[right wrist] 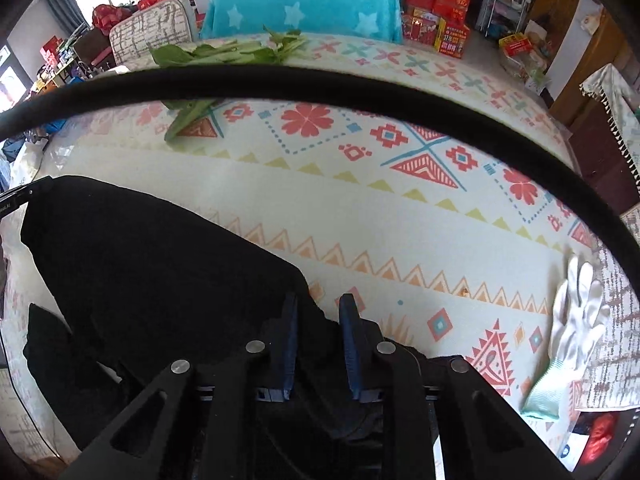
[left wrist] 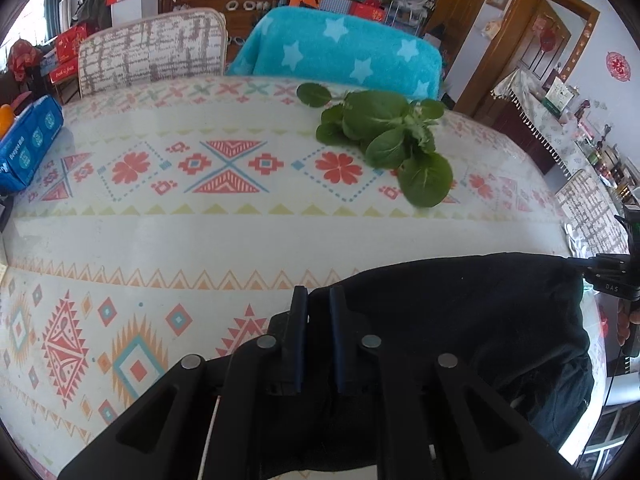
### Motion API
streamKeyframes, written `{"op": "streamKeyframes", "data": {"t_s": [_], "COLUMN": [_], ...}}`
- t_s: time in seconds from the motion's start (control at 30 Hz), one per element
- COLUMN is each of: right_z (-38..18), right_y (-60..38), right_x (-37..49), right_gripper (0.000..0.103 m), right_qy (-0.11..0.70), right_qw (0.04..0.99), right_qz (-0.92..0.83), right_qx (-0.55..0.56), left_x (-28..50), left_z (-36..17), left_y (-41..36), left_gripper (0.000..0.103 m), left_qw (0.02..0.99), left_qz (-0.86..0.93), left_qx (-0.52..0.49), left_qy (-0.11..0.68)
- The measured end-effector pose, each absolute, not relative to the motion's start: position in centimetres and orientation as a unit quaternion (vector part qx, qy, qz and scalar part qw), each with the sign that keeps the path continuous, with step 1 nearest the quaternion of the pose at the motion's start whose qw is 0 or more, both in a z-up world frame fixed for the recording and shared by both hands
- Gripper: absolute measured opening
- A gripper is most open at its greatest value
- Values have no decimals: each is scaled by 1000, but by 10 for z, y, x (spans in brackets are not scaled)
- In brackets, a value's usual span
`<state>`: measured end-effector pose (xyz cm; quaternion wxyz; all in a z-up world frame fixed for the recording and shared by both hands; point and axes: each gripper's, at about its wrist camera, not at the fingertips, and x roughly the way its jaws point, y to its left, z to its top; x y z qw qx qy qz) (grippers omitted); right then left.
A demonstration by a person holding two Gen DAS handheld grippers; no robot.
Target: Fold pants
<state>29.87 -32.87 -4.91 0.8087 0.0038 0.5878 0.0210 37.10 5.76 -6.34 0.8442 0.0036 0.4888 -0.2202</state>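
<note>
Both grippers pinching the near edge of the black pants, mid-fold.

My left gripper (left wrist: pixel 319 300) is nearly closed with dark cloth between its fingers; my right gripper (right wrist: pixel 318 308) stands a little wider, also with fabric in the gap. The black pants (left wrist: pixel 460 308) lie on the patterned tablecloth (left wrist: pixel 200 232) at its near side. I judge the paired grip keeps the edge level for carrying over. Leafy greens (left wrist: pixel 384 136) sit well beyond; a white glove (right wrist: pixel 572 320) lies to the right, apart from the cloth.
</note>
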Motion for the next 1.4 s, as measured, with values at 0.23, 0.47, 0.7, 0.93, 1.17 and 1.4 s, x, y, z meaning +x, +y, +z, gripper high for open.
{"op": "streamKeyframes", "data": {"t_s": [0.23, 0.47, 0.7, 0.93, 1.17, 1.4], "right_z": [-11, 16, 24, 28, 5, -24], "right_y": [-323, -306, -291, -270, -255, -249], "right_x": [268, 223, 175, 126, 78, 40], "right_gripper": [22, 22, 21, 20, 7, 7], "right_qy": [563, 544, 532, 523, 547, 578], "right_qw": [826, 838, 846, 851, 836, 815], "right_qz": [23, 31, 28, 33, 39, 49], "right_qx": [0, -19, -23, -33, -24, -1], "left_x": [344, 300, 249, 201, 157, 114], "left_z": [-35, -12, -1, -5, -21, -38], "left_y": [55, 65, 83, 103, 112, 116], "left_gripper": [10, 11, 11, 11, 11, 13], "left_qw": [860, 874, 885, 889, 889, 887], "left_qz": [-221, -219, -205, -190, -184, -178], "left_qx": [13, 15, 6, -7, 2, 24], "left_qy": [460, 434, 418, 416, 420, 425]}}
